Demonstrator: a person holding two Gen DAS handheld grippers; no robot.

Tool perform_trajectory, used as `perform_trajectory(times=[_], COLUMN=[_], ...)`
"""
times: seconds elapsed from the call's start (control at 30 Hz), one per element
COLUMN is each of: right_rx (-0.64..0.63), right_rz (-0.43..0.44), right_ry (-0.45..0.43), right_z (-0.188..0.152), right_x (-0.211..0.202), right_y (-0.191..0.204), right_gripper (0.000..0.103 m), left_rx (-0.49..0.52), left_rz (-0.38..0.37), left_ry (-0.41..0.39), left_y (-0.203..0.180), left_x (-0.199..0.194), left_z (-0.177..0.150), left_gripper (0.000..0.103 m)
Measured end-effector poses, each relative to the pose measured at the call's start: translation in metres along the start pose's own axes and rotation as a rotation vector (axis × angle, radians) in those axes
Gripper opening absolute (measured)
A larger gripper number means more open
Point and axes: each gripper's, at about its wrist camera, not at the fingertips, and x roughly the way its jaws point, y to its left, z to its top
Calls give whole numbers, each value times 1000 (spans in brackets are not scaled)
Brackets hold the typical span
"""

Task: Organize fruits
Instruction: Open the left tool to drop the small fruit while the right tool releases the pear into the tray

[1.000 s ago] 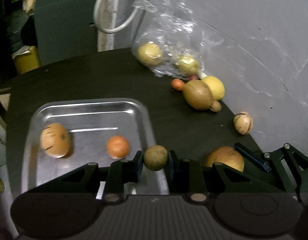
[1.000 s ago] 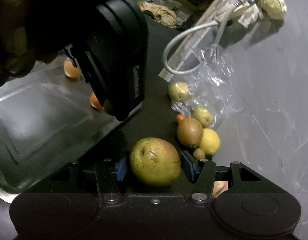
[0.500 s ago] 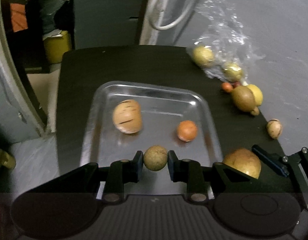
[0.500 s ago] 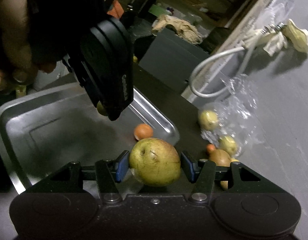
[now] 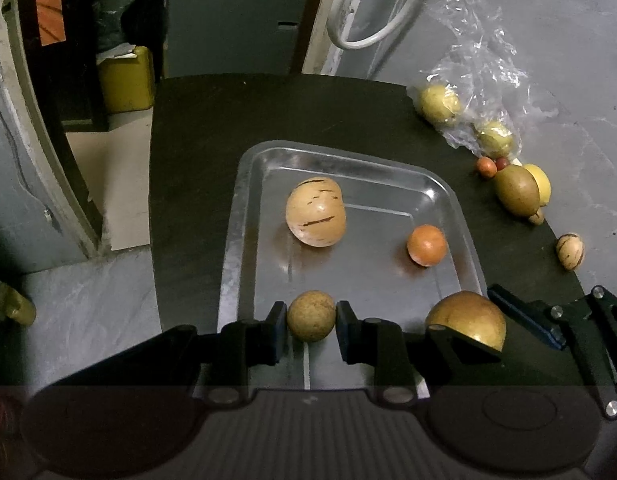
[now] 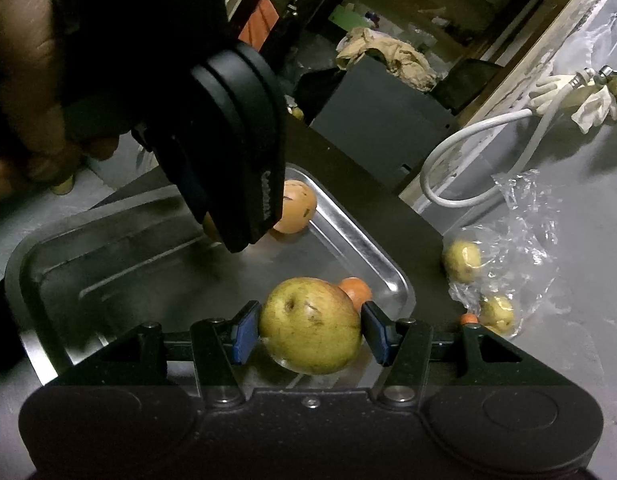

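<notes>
**Q:** ok so what's each claw doing here?

**A:** The left claw (image 5: 311, 322) is clamped on a small round brownish fruit (image 5: 311, 321), held over the near end of the metal tray (image 5: 244, 216). The right claw (image 6: 310, 326) is grasping a big yellow-green pear (image 6: 311, 325), pads pressed on both sides, and it's over the tray's near right corner. From the left view you can see that pear poking in at the lower right.

**Q:** anything sitting in the tray?

**A:** Two things. A pale striped melon-looking fruit (image 5: 315, 211) toward the far middle and a small orange fruit (image 5: 427, 245) to its right, near the tray's right wall. They're apart, not touching.

**Q:** and the rest of the fruit?

**A:** Loose on the dark worktop (image 5: 188, 152), along its right edge. A clear plastic bag (image 5: 480, 68) at the far right with two yellowish fruits in it (image 5: 440, 104), then a tiny orange one (image 5: 485, 167), a brown-green oval fruit (image 5: 516, 195) touching a lemon (image 5: 542, 186) behind it, and a small striped fruit (image 5: 570, 251) by itself nearer. In the right view a hand (image 6: 32, 92) holds the left claw's black body above the tray.
</notes>
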Motion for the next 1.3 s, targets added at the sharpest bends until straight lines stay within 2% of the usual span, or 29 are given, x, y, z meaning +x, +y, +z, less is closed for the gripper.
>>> perform_trajectory(times=[0.73, 0.87, 1.0, 1.3], right_rx=[15, 27, 54, 128], right_rz=[-16, -13, -5, -24], right_ry=[36, 29, 25, 14], right_z=[0, 0, 2, 8], right_x=[5, 1, -5, -36], right_y=[6, 5, 4, -12], right_gripper=[55, 63, 68, 87], left_rx=[14, 0, -10, -70], left_rz=[-8, -7, -11, -29], left_ry=[30, 27, 19, -41], left_y=[4, 6, 8, 12], left_x=[4, 0, -8, -43], left_z=[-2, -4, -6, -16], left_gripper=[30, 44, 50, 84])
